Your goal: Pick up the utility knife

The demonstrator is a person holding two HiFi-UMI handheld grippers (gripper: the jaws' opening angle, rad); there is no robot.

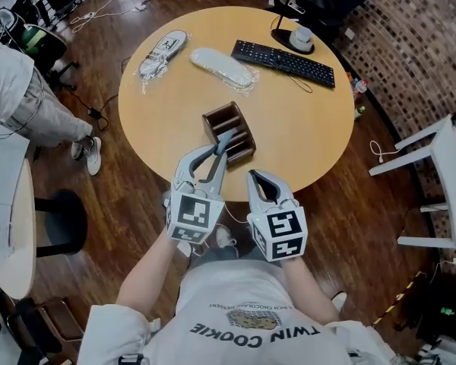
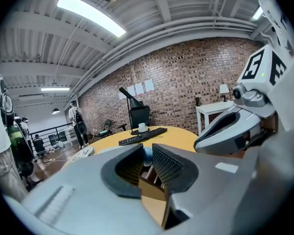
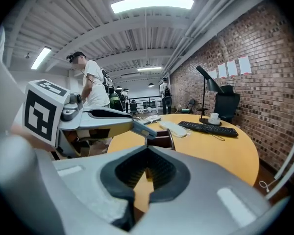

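**A:** What sits on the near side of the wooden organizer (image 1: 220, 109)?

**B:** Both grippers, over the near edge of the round table (image 1: 311, 128). The right gripper (image 1: 253, 176) is just near-right of the organizer and apart from it. Its jaws are pressed together, with nothing between them.

**A:** And the other one?

**B:** The left gripper (image 1: 219, 154) is just near-left of the organizer, and its tips reach the organizer's near edge. Its jaws stand partway closed and clamp the utility knife (image 1: 226, 138).

**A:** So where exactly is the knife?

**B:** It is in that grip. Its blue-grey body slants out past the jaw tips and over the organizer's near compartments. I cannot tell whether its far end touches the wood.

**A:** What about the organizer itself?

**B:** It is dark brown, split by slats into compartments, and stands upright on the tabletop.

**A:** What lies beyond it?

**B:** Two plastic-wrapped items lie far-left of the organizer. The long white bundle (image 1: 223, 68) is the closer one, and the flat package (image 1: 163, 52) is further left. A black keyboard (image 1: 283, 61) lies far-right of the organizer. Past that, a white cup (image 1: 302, 36) rests on a round black base.

**A:** Is anything off the table?

**B:** A person in light clothes (image 1: 38, 109) is on the wooden floor, well left of the organizer. A white frame (image 1: 422, 147) stands well to its right.
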